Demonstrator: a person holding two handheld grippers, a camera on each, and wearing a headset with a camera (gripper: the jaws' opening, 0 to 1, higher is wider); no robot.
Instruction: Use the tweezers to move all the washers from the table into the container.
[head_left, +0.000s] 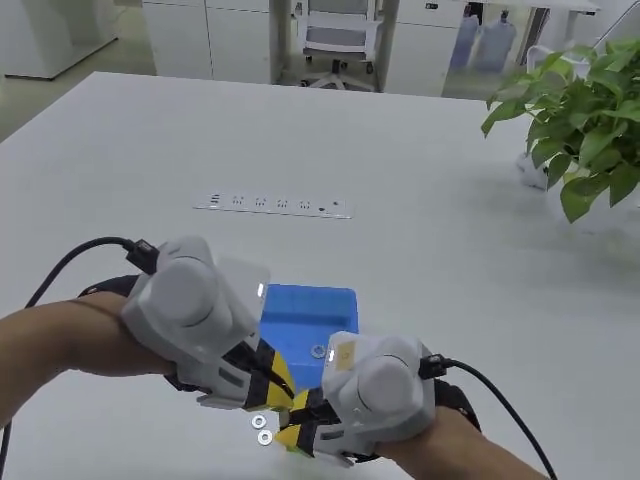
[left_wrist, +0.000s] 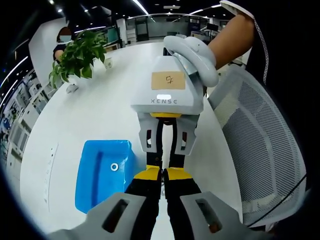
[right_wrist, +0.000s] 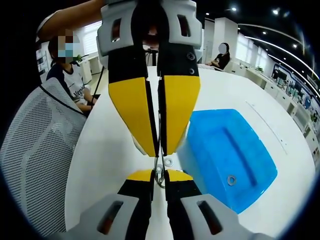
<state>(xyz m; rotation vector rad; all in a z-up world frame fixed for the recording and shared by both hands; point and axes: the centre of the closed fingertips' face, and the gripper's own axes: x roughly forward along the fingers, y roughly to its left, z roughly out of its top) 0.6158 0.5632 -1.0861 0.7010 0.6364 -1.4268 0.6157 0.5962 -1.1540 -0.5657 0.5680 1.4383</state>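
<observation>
White table (head_left: 430, 190), smooth and matte, with office cabinets along the frame's top edge.
Your left gripper (right_wrist: 159, 149) and right gripper (right_wrist: 160, 173) meet tip to tip at lower centre, each pair of yellow pads pressed together on the thin steel tweezers (right_wrist: 160, 182). Just above lies the glossy blue rectangular container (head_left: 305, 308), one washer (head_left: 318, 351) inside. Two loose washers (head_left: 259, 422) lie beside the tips, and a leafy plant (head_left: 585, 120) stands upper right.

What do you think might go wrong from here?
The thin metal tweezers look pinched between the right gripper and left gripper, tip to tip; they could slip. The small metal washers on the table lie beneath both grippers and could be knocked away from the blue plastic container.
</observation>
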